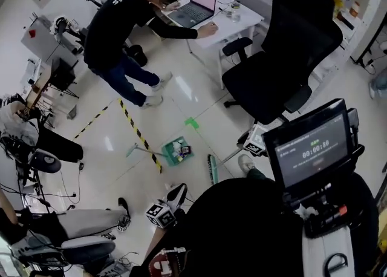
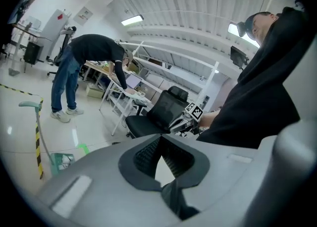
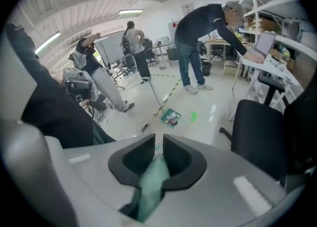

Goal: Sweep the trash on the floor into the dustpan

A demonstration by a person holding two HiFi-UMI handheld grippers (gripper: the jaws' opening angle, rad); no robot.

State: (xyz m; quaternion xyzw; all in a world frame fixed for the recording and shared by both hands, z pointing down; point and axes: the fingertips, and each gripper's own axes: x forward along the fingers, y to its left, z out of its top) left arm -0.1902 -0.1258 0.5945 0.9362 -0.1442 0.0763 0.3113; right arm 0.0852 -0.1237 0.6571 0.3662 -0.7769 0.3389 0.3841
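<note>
A green dustpan (image 1: 177,150) stands on the white floor, with small trash inside it and its long handle (image 1: 130,147) lying to the left. It also shows as the dustpan (image 3: 171,117) and the dustpan (image 2: 62,160) in the gripper views. The teal broom head (image 1: 211,169) rests on the floor just right of the pan. My right gripper (image 1: 249,145) is shut on the green broom handle (image 3: 151,181), which runs between its jaws (image 3: 158,146). My left gripper (image 1: 164,211) hangs low near my body. Its jaws (image 2: 159,139) meet at the tips with nothing between them.
A black office chair (image 1: 284,58) stands right of the pan. One person (image 1: 121,22) bends over a white desk (image 1: 233,19) with a laptop. Yellow-black tape (image 1: 140,133) and a green mark (image 1: 191,123) cross the floor. Seated people and cables crowd the left side (image 1: 36,149).
</note>
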